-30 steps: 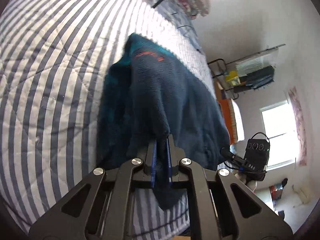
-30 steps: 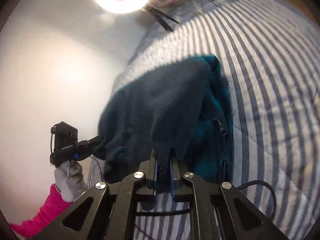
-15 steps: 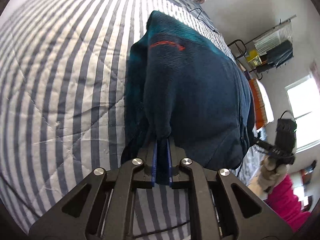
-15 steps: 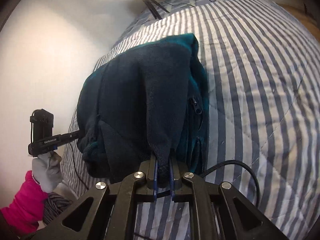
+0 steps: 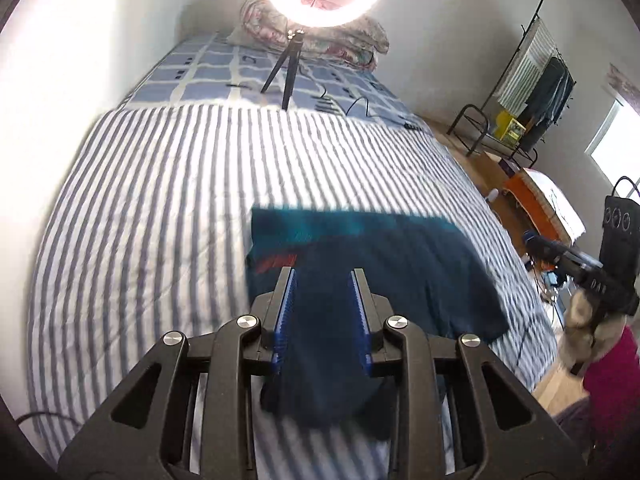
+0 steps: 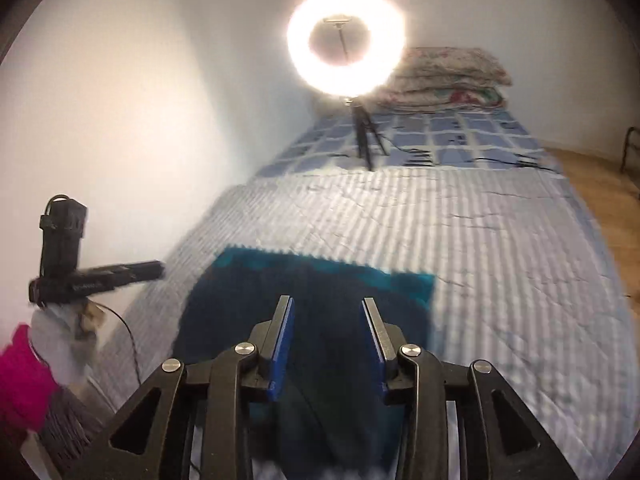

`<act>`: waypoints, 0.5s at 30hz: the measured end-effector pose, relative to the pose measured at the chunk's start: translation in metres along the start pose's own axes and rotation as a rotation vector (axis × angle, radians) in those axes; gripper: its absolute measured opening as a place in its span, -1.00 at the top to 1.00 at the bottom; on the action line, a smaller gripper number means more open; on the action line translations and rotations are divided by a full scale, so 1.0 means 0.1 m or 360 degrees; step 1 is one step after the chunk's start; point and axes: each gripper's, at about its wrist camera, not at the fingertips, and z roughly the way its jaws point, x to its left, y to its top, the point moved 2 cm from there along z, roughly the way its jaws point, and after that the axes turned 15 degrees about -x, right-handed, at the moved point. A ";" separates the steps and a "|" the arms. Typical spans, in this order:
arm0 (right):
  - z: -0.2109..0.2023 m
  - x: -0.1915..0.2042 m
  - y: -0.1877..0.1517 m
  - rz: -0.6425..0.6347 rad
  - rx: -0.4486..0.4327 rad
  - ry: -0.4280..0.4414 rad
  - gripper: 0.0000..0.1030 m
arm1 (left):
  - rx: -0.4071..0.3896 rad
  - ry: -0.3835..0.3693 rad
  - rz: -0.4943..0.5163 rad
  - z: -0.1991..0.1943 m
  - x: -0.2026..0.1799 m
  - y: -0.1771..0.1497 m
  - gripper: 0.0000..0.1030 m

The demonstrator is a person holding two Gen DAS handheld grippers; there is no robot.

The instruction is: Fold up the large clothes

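Note:
A dark navy fleece jacket (image 5: 400, 272) with teal lining and a small red logo lies folded on the striped bed cover (image 5: 160, 200). It also shows in the right wrist view (image 6: 320, 288). My left gripper (image 5: 322, 276) is open, its blue pads wide apart above the jacket's near edge, holding nothing. My right gripper (image 6: 326, 304) is open too, above the jacket's near edge. The right gripper shows at the right of the left wrist view (image 5: 580, 268). The left gripper shows at the left of the right wrist view (image 6: 100, 276).
A lit ring light on a small tripod (image 5: 288, 76) stands on the bed further up, with cables beside it. Pillows (image 6: 448, 76) lie at the head. A white wall (image 6: 120, 120) runs along one side. A clothes rack (image 5: 532, 92) stands across the floor.
Both grippers have opened and let go of the jacket, which now lies folded on the bed. Both have tilted up, away from the cloth.

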 end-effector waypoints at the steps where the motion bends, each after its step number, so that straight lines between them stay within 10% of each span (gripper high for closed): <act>1: 0.15 0.01 -0.01 0.0028 0.0038 0.0014 0.44 | 0.0011 -0.0014 -0.0002 0.12 -0.03 0.03 0.49; 15: 1.27 -0.10 -0.73 -0.0014 0.0511 -0.0001 0.60 | 0.0427 -0.0139 0.0049 1.39 0.21 -0.48 0.71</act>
